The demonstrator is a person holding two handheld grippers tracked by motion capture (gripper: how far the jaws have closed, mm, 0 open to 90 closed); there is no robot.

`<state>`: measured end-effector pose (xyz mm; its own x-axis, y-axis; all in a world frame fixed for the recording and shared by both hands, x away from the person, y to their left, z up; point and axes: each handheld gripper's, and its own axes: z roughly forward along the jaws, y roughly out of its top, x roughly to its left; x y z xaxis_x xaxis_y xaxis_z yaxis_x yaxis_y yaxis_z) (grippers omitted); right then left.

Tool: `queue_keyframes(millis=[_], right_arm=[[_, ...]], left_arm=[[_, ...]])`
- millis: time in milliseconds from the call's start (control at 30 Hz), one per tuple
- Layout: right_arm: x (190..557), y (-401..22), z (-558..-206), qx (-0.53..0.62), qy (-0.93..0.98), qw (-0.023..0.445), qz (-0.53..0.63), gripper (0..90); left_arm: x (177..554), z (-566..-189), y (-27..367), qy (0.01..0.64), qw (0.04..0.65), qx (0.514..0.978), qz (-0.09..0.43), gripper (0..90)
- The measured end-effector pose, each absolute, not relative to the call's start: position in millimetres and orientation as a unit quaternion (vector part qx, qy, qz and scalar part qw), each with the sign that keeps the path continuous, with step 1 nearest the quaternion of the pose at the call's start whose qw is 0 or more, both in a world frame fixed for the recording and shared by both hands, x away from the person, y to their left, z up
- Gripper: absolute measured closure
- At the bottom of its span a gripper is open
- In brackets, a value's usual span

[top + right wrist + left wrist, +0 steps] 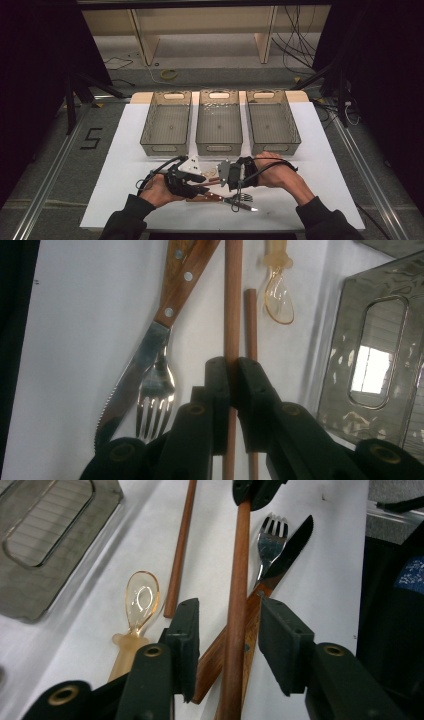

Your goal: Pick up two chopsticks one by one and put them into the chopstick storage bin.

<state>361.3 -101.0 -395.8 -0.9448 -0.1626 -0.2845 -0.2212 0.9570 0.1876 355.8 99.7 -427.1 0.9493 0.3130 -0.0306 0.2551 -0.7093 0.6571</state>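
Two chopsticks here: your right gripper (233,385) clamps one (232,300) by its end, held above the surface; the other (250,325) lies beside it. Your left gripper (227,630) straddles the held stick, jaws open, pads clear. Risk: close off-centre and you lever it from the right jaws onto the knife (287,550) and fork (270,542).
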Motion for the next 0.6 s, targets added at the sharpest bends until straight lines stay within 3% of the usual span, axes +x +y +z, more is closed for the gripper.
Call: queue_keyframes(millis=[300, 433, 600], right_arm=[[360.0, -100.7, -396.7, -0.102, 0.98, 0.134, 0.111, 84.4], [360.6, -101.1, -396.8, -0.112, 0.979, 0.134, 0.108, 84.4], [359.3, -101.8, -396.8, -0.115, 0.979, 0.132, 0.107, 84.3]], left_arm=[[354.2, -427.9, 96.8, 0.134, 0.345, 0.928, 0.044, 71.3], [353.3, -427.2, 97.3, 0.125, 0.345, 0.929, 0.046, 79.7], [352.5, -428.2, 97.1, 0.113, 0.345, 0.931, 0.042, 81.9]])
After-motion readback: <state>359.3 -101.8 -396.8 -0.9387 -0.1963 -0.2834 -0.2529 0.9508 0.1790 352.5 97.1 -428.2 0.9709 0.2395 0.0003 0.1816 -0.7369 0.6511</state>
